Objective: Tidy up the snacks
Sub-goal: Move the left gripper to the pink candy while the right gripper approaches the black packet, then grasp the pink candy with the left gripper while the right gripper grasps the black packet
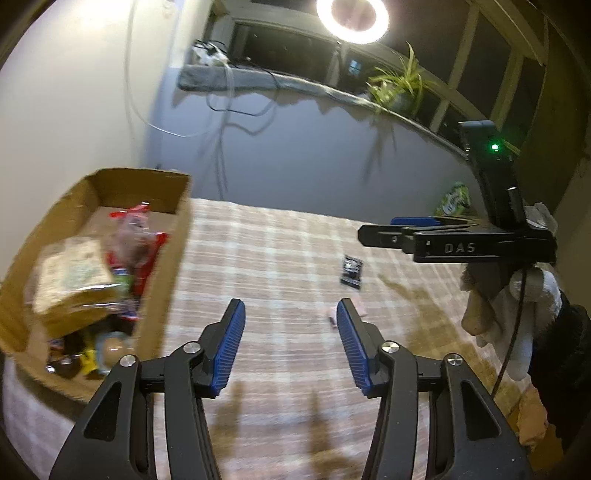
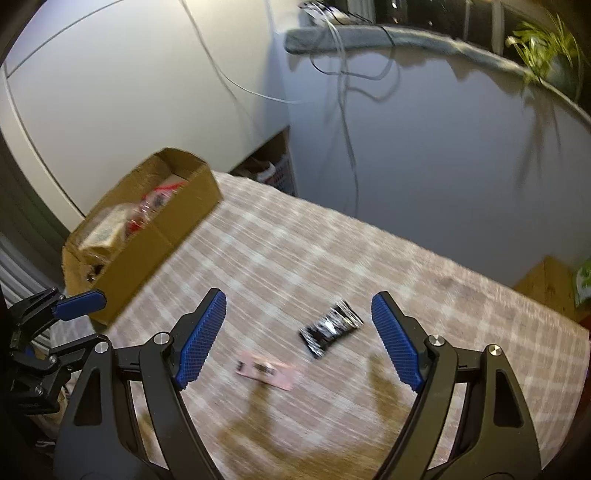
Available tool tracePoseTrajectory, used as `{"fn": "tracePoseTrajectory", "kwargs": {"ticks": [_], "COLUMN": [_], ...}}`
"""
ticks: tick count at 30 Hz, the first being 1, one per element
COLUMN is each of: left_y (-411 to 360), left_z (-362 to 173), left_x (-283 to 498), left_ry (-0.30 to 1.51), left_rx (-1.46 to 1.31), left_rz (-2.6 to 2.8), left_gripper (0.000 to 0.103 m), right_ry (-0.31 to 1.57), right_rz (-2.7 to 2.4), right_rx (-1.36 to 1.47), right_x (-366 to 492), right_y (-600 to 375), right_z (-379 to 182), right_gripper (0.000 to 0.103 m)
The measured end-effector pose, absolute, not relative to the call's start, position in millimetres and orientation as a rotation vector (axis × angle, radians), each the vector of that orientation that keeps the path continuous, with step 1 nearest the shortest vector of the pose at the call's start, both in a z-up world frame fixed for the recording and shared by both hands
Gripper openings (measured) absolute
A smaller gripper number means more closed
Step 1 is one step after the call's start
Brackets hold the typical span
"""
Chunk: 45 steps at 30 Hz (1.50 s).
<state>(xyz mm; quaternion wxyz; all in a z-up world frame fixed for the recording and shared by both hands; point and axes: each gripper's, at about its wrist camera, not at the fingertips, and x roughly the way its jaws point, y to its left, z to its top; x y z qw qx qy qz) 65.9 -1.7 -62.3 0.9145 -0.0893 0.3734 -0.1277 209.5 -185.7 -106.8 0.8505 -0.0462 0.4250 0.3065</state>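
Already the cardboard box (image 1: 159, 236) at the table's left edge holds most snacks, so it seems the collecting spot; a black packet (image 2: 330, 328) and a pink packet (image 2: 266, 370) lie loose on the checked cloth (image 2: 332, 251). Left gripper (image 1: 291, 343) and right gripper (image 2: 297, 339) both stand apart, empty, touching nothing.

A ring light (image 1: 352, 20) glared white at the top of the left view, blown out. The room beyond was dim. Both fisheye pictures bent hard at the dark edges, motion-blurred, with long shadows across the checked cloth (image 2: 332, 258).
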Motion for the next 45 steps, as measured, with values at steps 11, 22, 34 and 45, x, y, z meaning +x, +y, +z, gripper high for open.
{"fn": "tracePoseTrajectory", "kwargs": {"ticks": [11,22,34,45], "left_y": [-50,-92,-99,-106], "left_z": [-85,-109,-121,-121], "left_x": [96,117,128,132], "left_ry": [0.868,0.914,0.928,0.92], "left_rx": [-0.081,0.189,0.231,0.28], "left_rz": [-0.391,-0.5,-0.554,-0.58], "left_gripper": [0.036,0.036,0.036,0.024], "right_ry": [1.055,1.136,1.139,1.134], "right_rz": [0.647,0.625,0.585,0.591], "right_rx": [0.052,0.092,-0.025,-0.027], "right_x": [227,239,247,248], "right_y": [-203,-191,-177,-186], "right_z": [-147,-166,-172,-172], "right_gripper": [0.062,0.044,0.024,0.024]}}
